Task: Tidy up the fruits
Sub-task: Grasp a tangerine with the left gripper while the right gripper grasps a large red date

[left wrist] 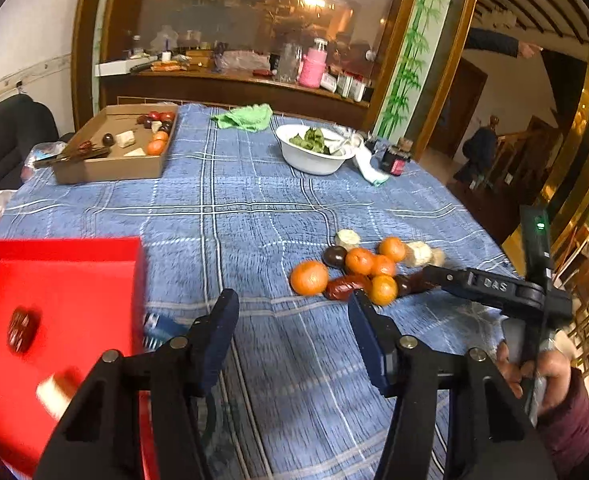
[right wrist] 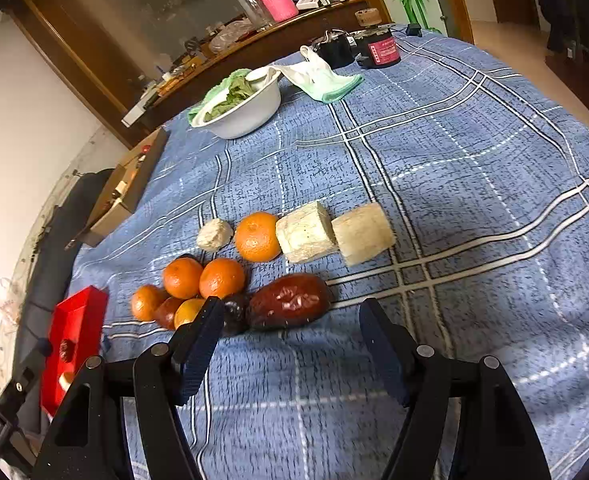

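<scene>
A pile of fruit lies on the blue checked tablecloth: several oranges, red dates, a dark plum and pale cut chunks. The pile also shows in the left wrist view. A red tray at the left holds a red date and a pale chunk. My left gripper is open and empty, between tray and pile. My right gripper is open and empty, just in front of the big date.
A cardboard box with more fruit sits at the far left. A white bowl of greens, a green cloth, a white cloth and a dark jar stand at the back. The table edge runs along the right.
</scene>
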Demonstrator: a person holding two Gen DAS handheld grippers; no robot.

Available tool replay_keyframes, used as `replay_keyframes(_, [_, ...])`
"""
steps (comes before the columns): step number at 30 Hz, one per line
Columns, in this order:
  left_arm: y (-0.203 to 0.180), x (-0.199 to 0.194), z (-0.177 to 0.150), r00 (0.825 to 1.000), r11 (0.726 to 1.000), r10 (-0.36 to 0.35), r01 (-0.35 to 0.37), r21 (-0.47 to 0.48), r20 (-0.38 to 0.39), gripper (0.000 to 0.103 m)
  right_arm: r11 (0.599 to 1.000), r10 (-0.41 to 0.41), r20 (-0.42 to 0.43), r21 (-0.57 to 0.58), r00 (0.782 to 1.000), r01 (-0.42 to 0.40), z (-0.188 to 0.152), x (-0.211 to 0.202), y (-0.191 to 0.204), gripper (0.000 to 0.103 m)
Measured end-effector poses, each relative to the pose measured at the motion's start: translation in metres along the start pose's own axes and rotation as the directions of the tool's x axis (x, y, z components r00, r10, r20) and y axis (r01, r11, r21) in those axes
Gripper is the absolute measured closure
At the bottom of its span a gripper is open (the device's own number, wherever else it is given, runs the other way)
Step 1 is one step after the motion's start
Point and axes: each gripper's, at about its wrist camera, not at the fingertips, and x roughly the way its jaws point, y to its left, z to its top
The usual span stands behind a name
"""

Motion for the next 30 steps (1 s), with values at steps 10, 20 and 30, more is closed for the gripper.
replay_keyframes(10, [-0.012, 0.09, 0.015, 0.987, 0.997, 0.026, -0.013, 0.082, -0.16, 0.047, 0.998, -0.023, 0.028, -0.057, 0.999, 0.025, 0.005, 0.016, 0.012, 0.053])
replay_keyframes(20, [-0.018, 0.116, 0.018, 0.983, 0.993, -0.008, 0.028, 0.112, -0.181, 0.071, 0.999, 0.034, 0.028, -0.023, 0.999, -0.033, 0.007, 0.013, 0.003, 0.055])
replay_keyframes(30, [-0.014, 0.089, 0.004, 0.99, 0.996, 0.004, 0.009, 0.089, -0.143, 0.072, 0.996, 0.0, 0.024, -0.095, 1.0, 0.002, 0.002, 0.015, 0.015, 0.053])
